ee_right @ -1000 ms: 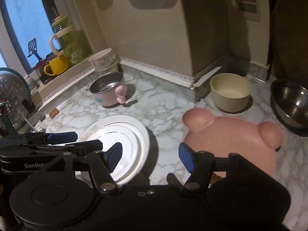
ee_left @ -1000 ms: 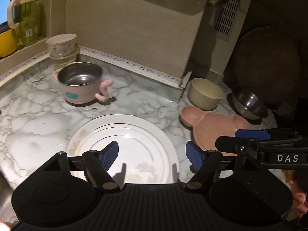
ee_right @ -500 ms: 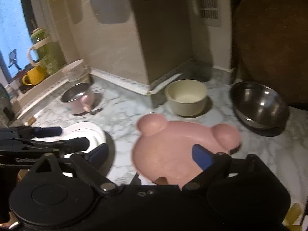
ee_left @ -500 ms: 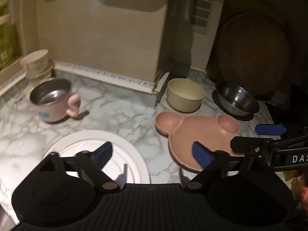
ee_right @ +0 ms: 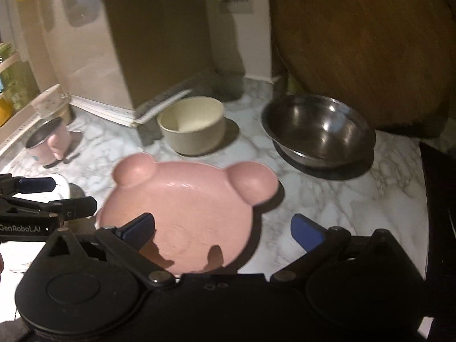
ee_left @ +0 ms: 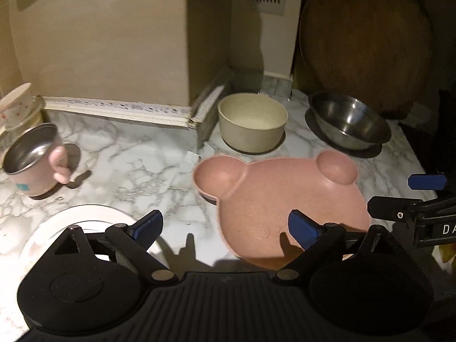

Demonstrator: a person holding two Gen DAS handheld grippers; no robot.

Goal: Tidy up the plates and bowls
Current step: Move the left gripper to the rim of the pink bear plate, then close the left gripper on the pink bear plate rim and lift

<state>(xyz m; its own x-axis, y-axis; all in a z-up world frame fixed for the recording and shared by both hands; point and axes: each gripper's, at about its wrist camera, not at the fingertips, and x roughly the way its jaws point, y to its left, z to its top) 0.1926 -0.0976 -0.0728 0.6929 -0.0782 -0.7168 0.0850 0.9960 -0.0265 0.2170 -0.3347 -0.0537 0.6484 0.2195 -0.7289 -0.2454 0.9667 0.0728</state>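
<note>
A pink bear-shaped plate (ee_left: 279,199) (ee_right: 185,208) lies on the marble counter, in front of both grippers. My left gripper (ee_left: 225,228) stands open, its right finger over the plate's near edge and its left finger over a white plate (ee_left: 94,222). My right gripper (ee_right: 222,230) is open too, with its left finger above the pink plate; nothing is gripped. Behind the pink plate sit a cream bowl (ee_left: 252,121) (ee_right: 193,122) and a steel bowl (ee_left: 347,119) (ee_right: 316,128). A pink steel-lined mug (ee_left: 34,162) (ee_right: 48,139) stands at the left.
A round wooden board (ee_right: 362,42) leans against the back wall behind the steel bowl. A beige wall column (ee_left: 114,37) juts onto the counter. Small stacked patterned bowls (ee_left: 17,105) sit at the far left. A dark object (ee_right: 439,199) borders the counter's right edge.
Both grippers have swung right, from above the white plate to the pink bear plate, and their jaws have widened. The dishes have not moved.
</note>
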